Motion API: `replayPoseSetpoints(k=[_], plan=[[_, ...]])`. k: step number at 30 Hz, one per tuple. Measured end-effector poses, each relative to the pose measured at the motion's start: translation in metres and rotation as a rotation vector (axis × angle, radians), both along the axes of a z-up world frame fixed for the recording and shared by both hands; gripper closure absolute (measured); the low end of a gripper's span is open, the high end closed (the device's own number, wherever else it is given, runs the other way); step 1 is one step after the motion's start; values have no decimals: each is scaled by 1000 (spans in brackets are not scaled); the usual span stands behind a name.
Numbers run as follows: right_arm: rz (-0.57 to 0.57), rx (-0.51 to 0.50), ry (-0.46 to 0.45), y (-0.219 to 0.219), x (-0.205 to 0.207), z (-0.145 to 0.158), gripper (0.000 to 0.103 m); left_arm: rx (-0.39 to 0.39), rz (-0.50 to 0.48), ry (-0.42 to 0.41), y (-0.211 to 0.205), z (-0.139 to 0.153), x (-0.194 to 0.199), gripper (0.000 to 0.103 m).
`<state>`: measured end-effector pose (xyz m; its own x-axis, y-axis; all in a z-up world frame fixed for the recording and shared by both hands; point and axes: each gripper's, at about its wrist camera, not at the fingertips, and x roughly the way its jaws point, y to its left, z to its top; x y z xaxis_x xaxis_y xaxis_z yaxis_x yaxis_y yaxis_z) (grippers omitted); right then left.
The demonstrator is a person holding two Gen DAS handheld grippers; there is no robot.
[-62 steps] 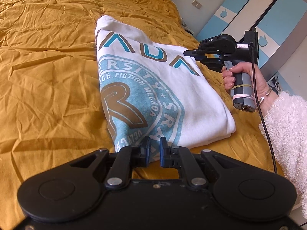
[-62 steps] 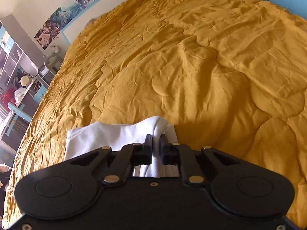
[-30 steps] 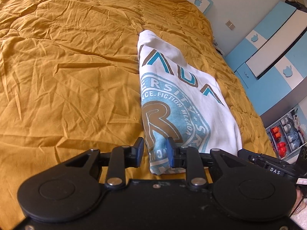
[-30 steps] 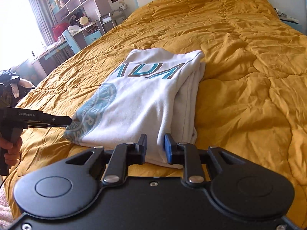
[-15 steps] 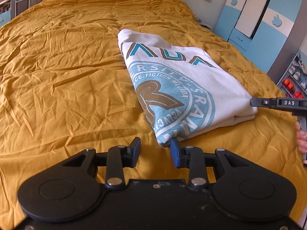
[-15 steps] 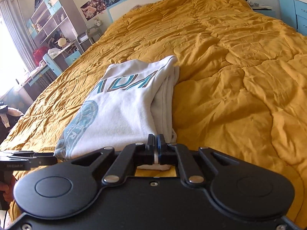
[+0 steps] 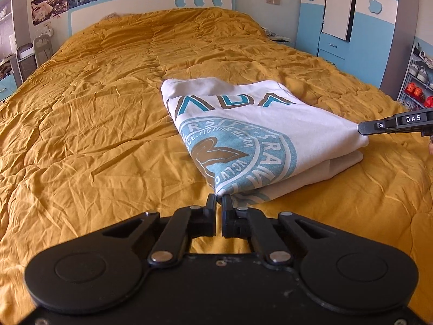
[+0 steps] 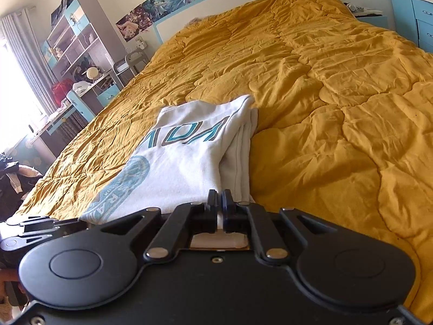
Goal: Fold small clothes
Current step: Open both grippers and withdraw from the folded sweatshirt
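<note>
A folded white sweatshirt [image 7: 319, 124] with a teal and brown round print lies on the mustard quilt [image 7: 94, 135]. My left gripper [image 7: 219, 203] has its jaws closing on the near left corner of the top layer, and the cloth is pinched between the pads. The right gripper [image 7: 363, 130] comes in from the right and pinches the near right corner. In the right wrist view my right gripper [image 8: 219, 197] is shut on white cloth of the sweatshirt [image 8: 184, 168]. The left gripper [image 8: 82, 223] shows at the lower left by the printed corner.
The quilt [image 8: 338, 135] covers a wide bed with a white and blue headboard [image 7: 151, 2]. A blue wardrobe [image 7: 351, 27] and a shoe rack [image 7: 418, 86] stand to the right. Shelves and a desk [image 8: 81, 62] stand on the left side, near a bright window.
My left gripper went from open behind the printed corner to shut on it, and it rolled level. The right gripper stayed shut on its corner, which now sits slightly lifted.
</note>
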<state>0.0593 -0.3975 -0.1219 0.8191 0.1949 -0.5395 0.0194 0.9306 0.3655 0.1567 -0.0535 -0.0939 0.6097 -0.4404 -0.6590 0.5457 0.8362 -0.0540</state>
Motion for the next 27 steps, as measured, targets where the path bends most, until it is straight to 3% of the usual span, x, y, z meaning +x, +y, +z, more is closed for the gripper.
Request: replayPoseSetpoints(k=[6, 10, 14, 18, 23, 27], plan=[[-39, 29, 88, -6, 8, -34, 100, 99, -21, 73, -12, -35, 5, 103], [-55, 38, 85, -10, 2, -30, 83, 87, -11, 68, -6, -29, -2, 103], [-103, -6, 55, -9, -8, -12, 82, 52, 4, 61, 2, -11, -8, 101], [-152, -55, -62, -1, -17, 12, 82, 8, 8, -9, -2, 22, -11, 97], [-32, -60, -124, 28, 0, 24, 81, -73, -14, -66, -22, 49, -3, 96], [14, -83, -92, 42, 20, 11, 79, -130, -26, -18, -42, 42, 20, 93]])
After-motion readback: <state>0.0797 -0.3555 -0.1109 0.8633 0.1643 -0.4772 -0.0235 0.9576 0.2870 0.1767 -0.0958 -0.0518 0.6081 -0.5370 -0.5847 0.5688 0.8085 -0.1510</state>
